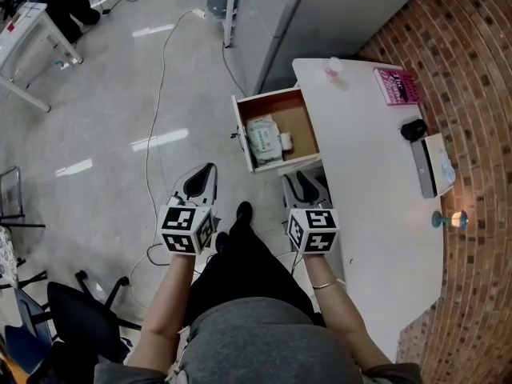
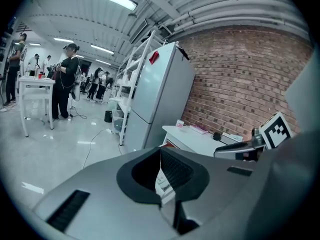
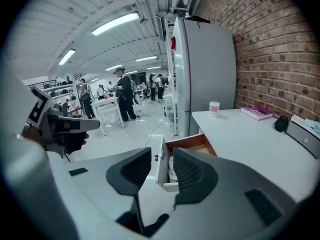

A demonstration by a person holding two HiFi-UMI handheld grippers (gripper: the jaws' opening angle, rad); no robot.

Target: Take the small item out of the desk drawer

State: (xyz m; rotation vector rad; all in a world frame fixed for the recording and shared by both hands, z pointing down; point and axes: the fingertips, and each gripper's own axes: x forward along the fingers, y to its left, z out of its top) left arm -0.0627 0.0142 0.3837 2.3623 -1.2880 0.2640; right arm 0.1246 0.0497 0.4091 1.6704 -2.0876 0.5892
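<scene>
The wooden desk drawer [image 1: 298,107] stands pulled out from the white desk [image 1: 376,214]. A pale packet [image 1: 264,138] lies in it, with a small white item [image 1: 286,141] at its right side. My right gripper [image 1: 304,181] hovers just short of the drawer's front, open, with nothing between its pads. In the right gripper view the right gripper [image 3: 161,171] looks along the drawer's [image 3: 192,145] front panel. My left gripper [image 1: 202,174] hangs over the floor, left of the drawer. Its jaws [image 2: 160,170] are shut to a thin slit and hold nothing.
On the desk are a pink book [image 1: 396,85], a small cup [image 1: 334,68], a black object [image 1: 413,128] and a white device [image 1: 432,165]. A grey fridge [image 3: 202,74] stands behind the desk. A brick wall runs along the right. A cable [image 1: 156,94] trails on the floor; a black chair [image 1: 80,310] is near left.
</scene>
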